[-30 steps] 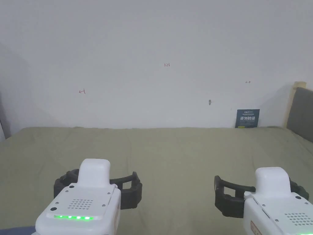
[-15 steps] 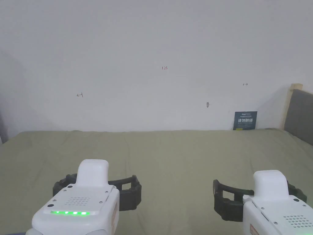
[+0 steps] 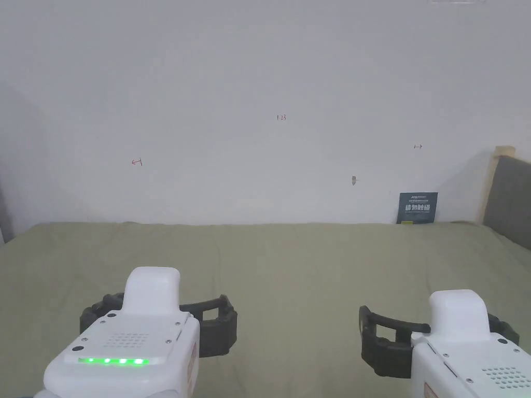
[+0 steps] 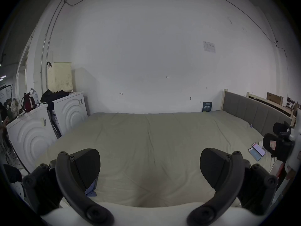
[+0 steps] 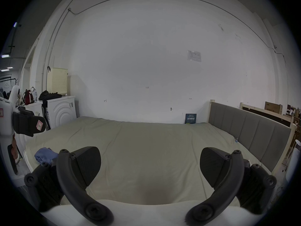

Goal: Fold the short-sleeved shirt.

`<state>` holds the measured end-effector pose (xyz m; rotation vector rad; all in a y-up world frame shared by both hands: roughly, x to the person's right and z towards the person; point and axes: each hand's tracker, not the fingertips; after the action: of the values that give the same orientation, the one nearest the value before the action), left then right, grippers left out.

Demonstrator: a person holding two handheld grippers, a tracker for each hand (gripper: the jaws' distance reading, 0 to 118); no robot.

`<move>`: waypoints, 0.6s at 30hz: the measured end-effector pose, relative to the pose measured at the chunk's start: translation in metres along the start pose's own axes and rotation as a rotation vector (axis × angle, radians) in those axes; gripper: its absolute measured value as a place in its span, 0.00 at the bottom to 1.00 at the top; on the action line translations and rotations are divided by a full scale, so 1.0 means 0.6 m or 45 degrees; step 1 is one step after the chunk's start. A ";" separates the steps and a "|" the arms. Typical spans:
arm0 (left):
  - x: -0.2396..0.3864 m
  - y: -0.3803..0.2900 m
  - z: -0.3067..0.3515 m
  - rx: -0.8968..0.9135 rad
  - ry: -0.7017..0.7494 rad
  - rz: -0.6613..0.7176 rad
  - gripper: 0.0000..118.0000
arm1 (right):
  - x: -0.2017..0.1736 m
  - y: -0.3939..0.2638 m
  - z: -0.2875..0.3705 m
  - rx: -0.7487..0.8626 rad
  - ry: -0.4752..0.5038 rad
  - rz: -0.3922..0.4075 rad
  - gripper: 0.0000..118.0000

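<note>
A crumpled blue shirt [image 5: 45,155] lies on the near left corner of the bed; in the left gripper view a bit of the shirt [image 4: 92,189] peeks out beside the left jaw. My left gripper [image 3: 161,316] hovers open over the olive-green sheet, nothing between its jaws [image 4: 149,162]. My right gripper [image 3: 438,331] hangs open to the right, also holding nothing [image 5: 150,161]. Both are apart from the shirt, which sits left of and below the left gripper [image 5: 27,125].
The bed [image 3: 290,259] meets a white wall, with a grey headboard [image 5: 254,131] on its right side. White washing machines [image 4: 32,136] stand to the left. Two phones [image 4: 257,151] lie on the bed's right edge. A dark sign [image 3: 418,207] leans on the wall.
The head camera has tilted up a little. Both grippers stay open over the sheet, and the left one has drifted slightly to the left.
</note>
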<state>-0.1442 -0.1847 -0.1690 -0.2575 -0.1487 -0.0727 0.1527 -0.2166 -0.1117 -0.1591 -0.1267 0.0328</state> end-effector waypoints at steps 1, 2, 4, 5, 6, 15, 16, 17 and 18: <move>0.004 0.000 0.001 0.005 0.004 -0.021 1.00 | 0.000 0.001 0.000 0.001 -0.002 -0.001 1.00; 0.011 -0.001 0.003 0.009 0.028 -0.049 1.00 | 0.000 0.001 0.001 0.002 -0.002 -0.001 1.00; 0.019 -0.006 0.002 -0.002 0.080 -0.067 1.00 | 0.000 0.001 -0.001 0.001 -0.002 -0.004 1.00; 0.019 -0.010 0.001 -0.005 0.096 -0.060 1.00 | 0.000 0.001 -0.002 -0.004 -0.001 -0.004 1.00; 0.020 -0.012 0.000 -0.001 0.099 -0.068 1.00 | -0.001 0.000 -0.002 -0.004 0.000 -0.005 1.00; -0.001 -0.014 0.006 0.106 0.037 -0.023 1.00 | -0.001 0.000 0.000 -0.001 0.004 -0.016 1.00; -0.004 -0.013 0.005 0.103 0.036 -0.016 1.00 | -0.001 0.000 0.001 0.000 0.003 -0.014 1.00; -0.007 -0.013 0.004 0.097 0.026 -0.012 1.00 | -0.002 0.001 0.002 0.000 0.004 -0.009 1.00; -0.007 -0.014 0.004 0.097 0.027 -0.008 1.00 | -0.002 0.000 0.003 0.003 0.004 -0.005 1.00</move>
<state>-0.1493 -0.1921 -0.1655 -0.1801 -0.1311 -0.0755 0.1512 -0.2162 -0.1103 -0.1564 -0.1241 0.0291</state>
